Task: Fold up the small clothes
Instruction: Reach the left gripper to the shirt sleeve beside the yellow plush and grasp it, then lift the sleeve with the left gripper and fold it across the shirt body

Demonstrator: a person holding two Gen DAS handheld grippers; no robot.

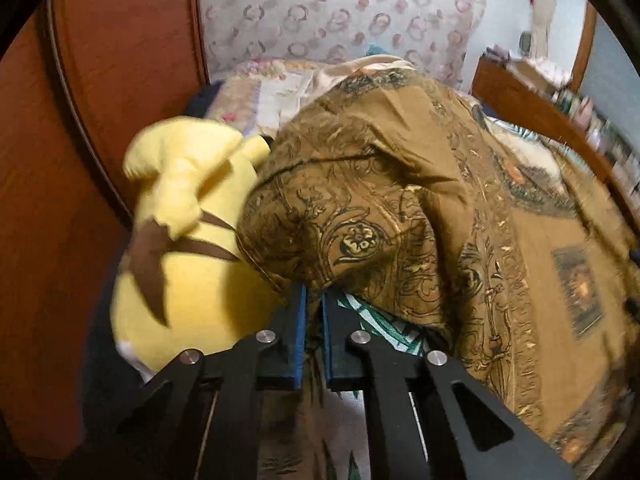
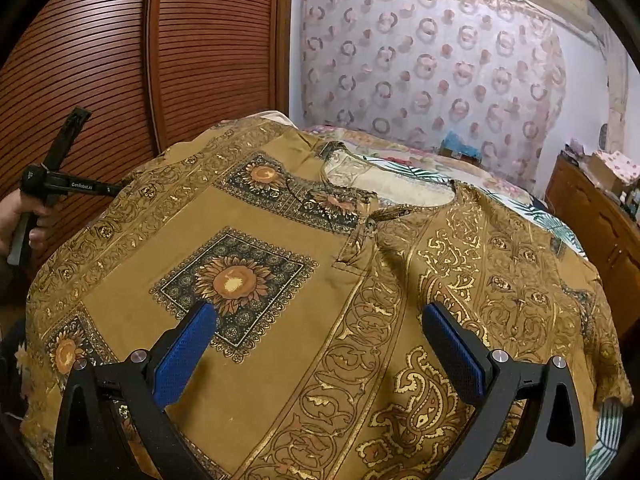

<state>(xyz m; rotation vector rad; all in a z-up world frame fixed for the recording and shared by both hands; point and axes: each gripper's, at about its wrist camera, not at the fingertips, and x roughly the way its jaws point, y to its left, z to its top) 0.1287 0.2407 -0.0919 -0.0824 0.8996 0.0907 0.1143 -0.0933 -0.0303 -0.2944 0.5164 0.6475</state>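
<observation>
Garment [image 2: 280,280] spread on bed [image 2: 540,208] (left tool [image 1: 314,300] pinching its edge).

Two close wrist views, shared garment [image 2: 304,264]

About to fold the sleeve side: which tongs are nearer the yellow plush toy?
Left. The left tongs are shut on the brown printed garment's edge right beside the yellow plush toy. The right tongs hang open over the garment's middle, toy unseen there.
</observation>
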